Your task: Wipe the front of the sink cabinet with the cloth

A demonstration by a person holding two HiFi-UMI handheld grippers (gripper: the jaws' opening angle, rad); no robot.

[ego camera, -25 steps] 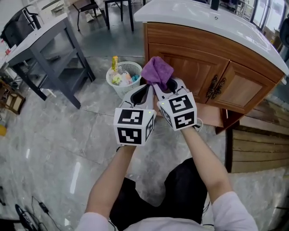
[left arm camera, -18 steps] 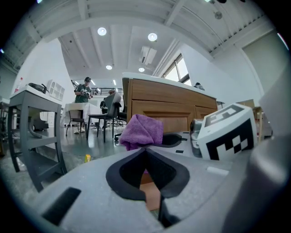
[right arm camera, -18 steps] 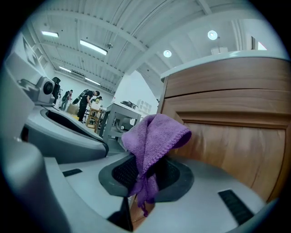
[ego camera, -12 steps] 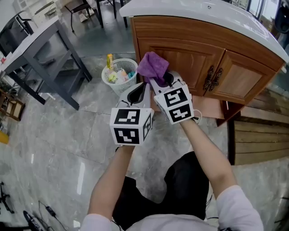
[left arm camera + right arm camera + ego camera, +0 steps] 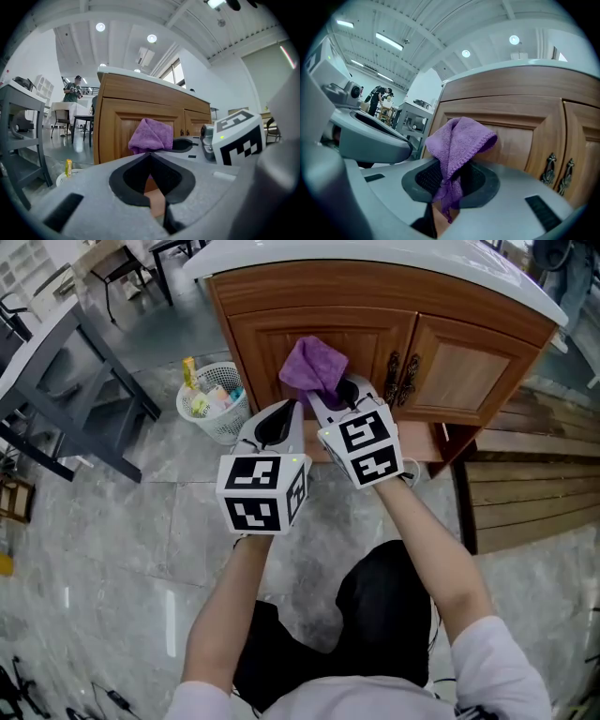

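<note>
Right gripper view: right claw (image 5: 449, 194) clamped on the purple cloth (image 5: 457, 140), which bunches above its tips | cloth near the cabinet door (image 5: 525, 140) (contact unclear) | left claw (image 5: 279, 424) closed on nothing, just beside | we judge the bunch leads so it meets the wood first.

A glossy grey marble floor (image 5: 112, 521) lay around a white basket (image 5: 208, 415). Left of the basket stood a grey table (image 5: 42, 334). Ceiling spotlights (image 5: 151, 38) shone.
</note>
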